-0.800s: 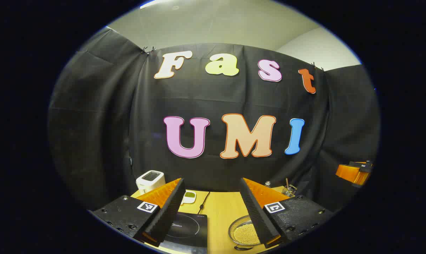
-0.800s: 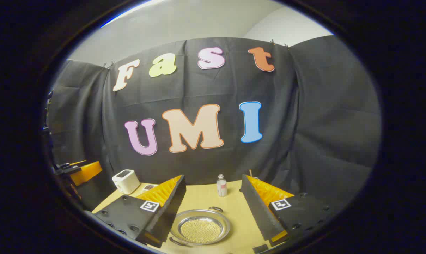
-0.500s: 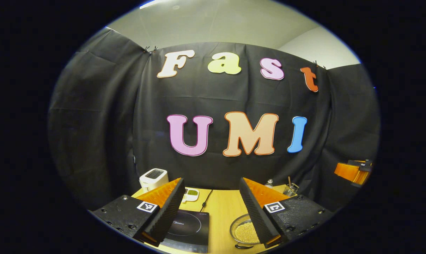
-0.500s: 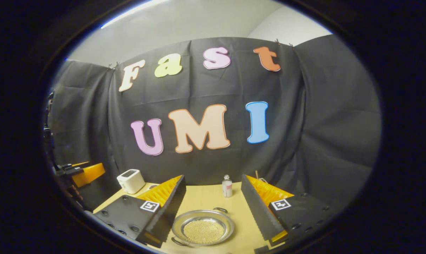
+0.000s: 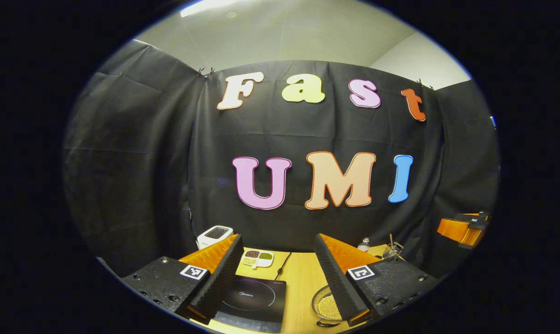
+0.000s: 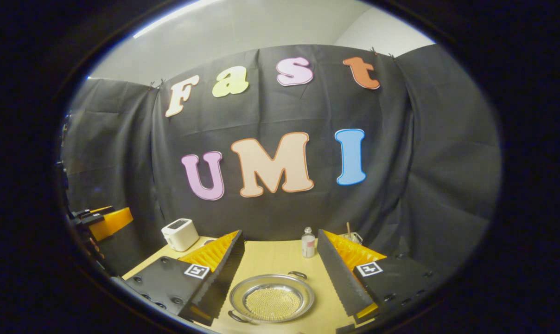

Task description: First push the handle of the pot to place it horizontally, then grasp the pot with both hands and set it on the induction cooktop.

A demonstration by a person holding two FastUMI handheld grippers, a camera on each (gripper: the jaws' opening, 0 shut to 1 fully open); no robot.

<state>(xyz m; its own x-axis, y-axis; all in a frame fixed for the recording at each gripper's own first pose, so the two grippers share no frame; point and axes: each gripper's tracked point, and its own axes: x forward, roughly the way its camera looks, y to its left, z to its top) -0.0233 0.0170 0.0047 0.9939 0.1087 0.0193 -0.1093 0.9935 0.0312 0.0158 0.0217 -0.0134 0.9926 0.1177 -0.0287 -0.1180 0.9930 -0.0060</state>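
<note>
So far nothing done. Tabletop [image 6: 280, 257] carries cooktop [image 5: 252, 301] bare at left, pot [image 6: 271, 299] beside it, handles near-far, unturned. My left tongs [image 5: 280, 283] and right tongs [image 6: 280, 278] wide open, empty, hovering above.

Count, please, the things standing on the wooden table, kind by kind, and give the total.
Pot: 1
Induction cooktop: 1
Toaster: 1
Bottle: 1
Divided dish of beans: 1
Glass holder with sticks: 1
Total: 6
</note>
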